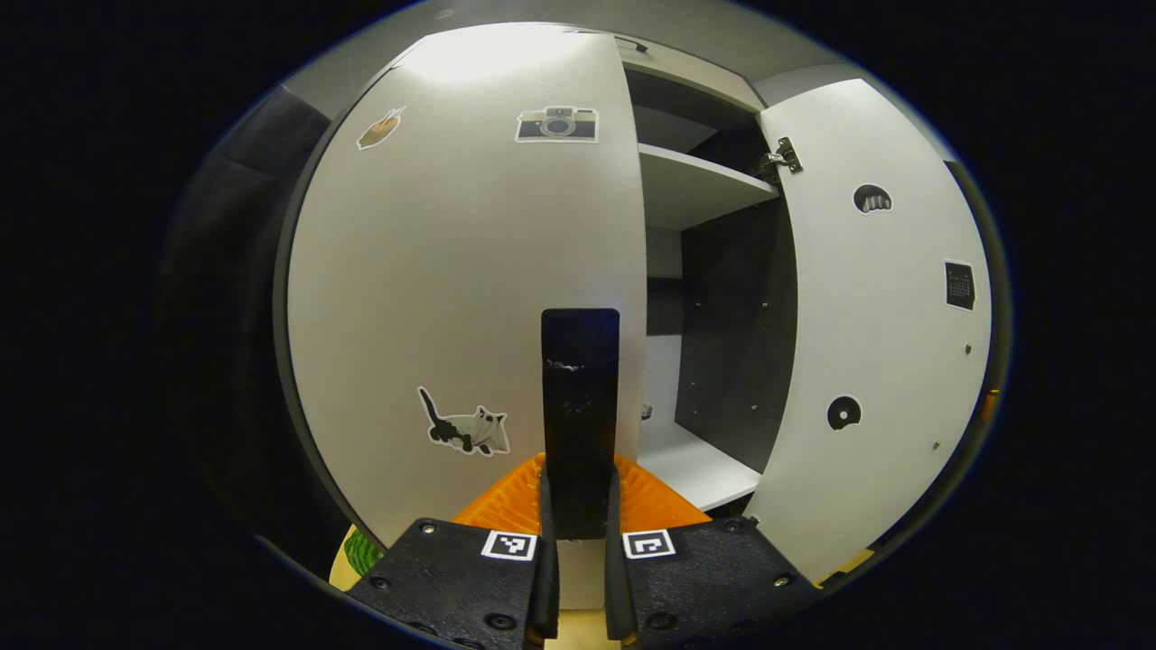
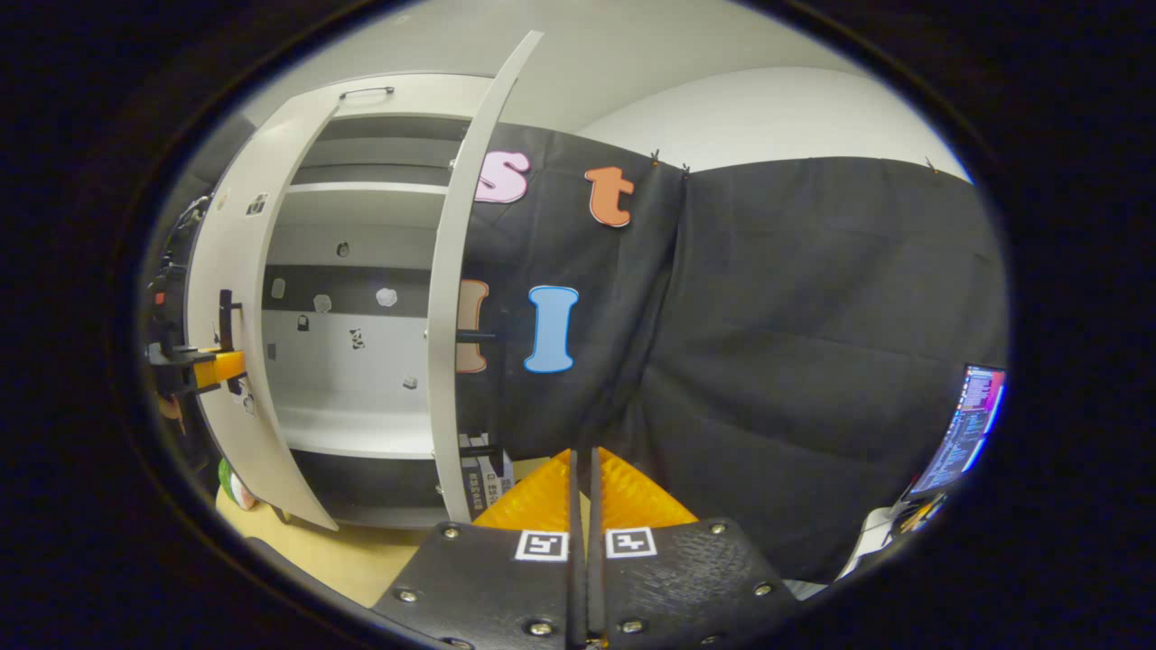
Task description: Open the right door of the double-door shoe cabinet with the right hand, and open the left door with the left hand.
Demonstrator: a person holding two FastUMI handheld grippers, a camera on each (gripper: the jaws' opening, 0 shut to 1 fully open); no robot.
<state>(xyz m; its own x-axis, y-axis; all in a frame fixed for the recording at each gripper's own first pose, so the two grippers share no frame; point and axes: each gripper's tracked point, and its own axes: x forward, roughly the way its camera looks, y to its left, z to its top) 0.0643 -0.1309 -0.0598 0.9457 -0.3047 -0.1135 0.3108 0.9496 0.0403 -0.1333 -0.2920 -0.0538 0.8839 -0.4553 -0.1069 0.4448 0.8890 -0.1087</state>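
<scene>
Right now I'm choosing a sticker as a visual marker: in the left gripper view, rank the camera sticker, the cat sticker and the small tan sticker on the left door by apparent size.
1. Grey cat sticker, low on the white left door
2. Grey camera sticker, only slightly smaller; fisheye stretch makes this unsure
3. Small tan sticker

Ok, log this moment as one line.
right door: open | left door: part open | left gripper: shut on handle | right gripper: shut, off the cabinet

Both views toward the shoe cabinet (image 1: 704, 271).
</scene>
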